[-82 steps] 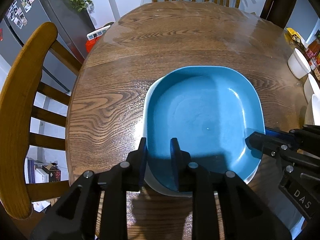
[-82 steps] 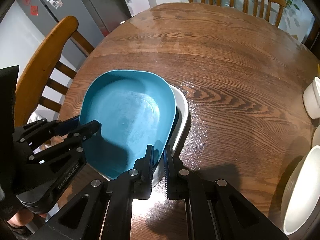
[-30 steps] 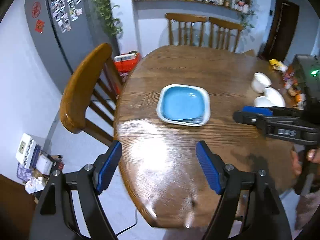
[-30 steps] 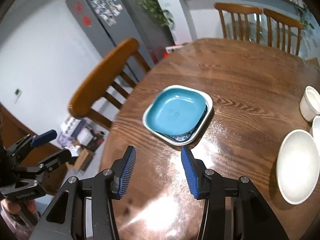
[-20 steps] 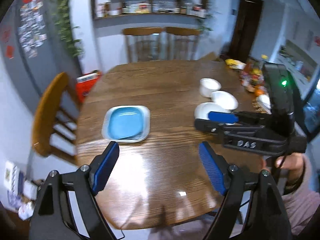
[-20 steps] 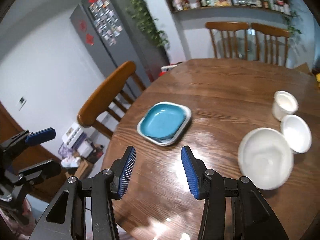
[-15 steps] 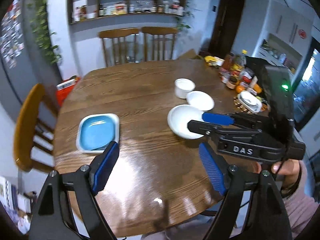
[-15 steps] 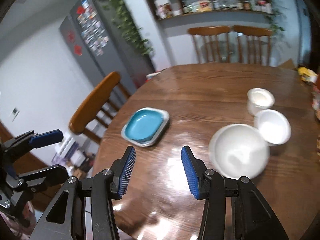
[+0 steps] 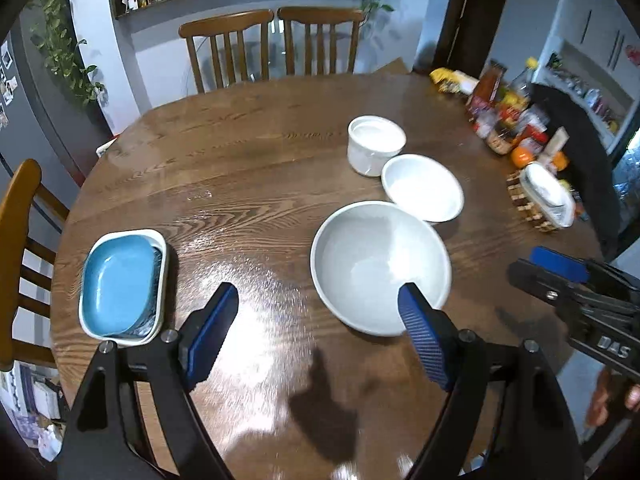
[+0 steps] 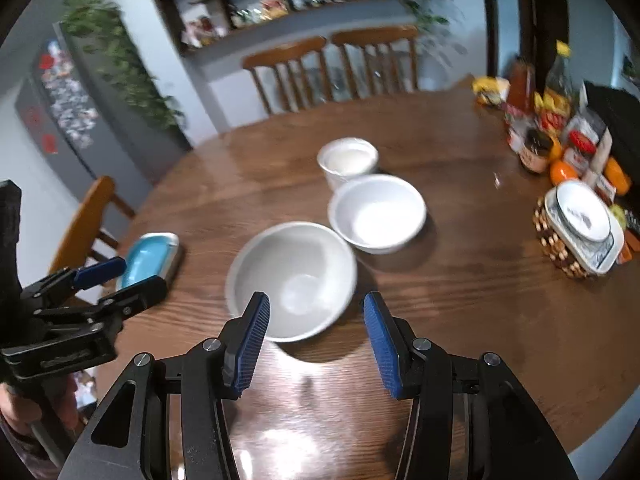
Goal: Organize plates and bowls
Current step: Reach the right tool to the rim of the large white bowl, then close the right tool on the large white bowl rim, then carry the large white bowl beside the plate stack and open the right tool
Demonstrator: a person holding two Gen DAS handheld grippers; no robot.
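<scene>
The table (image 9: 248, 168) holds the stacked plates (image 9: 120, 284) at its left edge; the bowls step is next, I judge. Big bowl (image 9: 380, 264), mid bowl (image 9: 422, 190) and cup (image 9: 374, 148) sit clustered. Left gripper (image 9: 316, 336) and right gripper (image 10: 316, 340) hang spread, empty; nesting calls for gripping a rim. The right view is blurred.
</scene>
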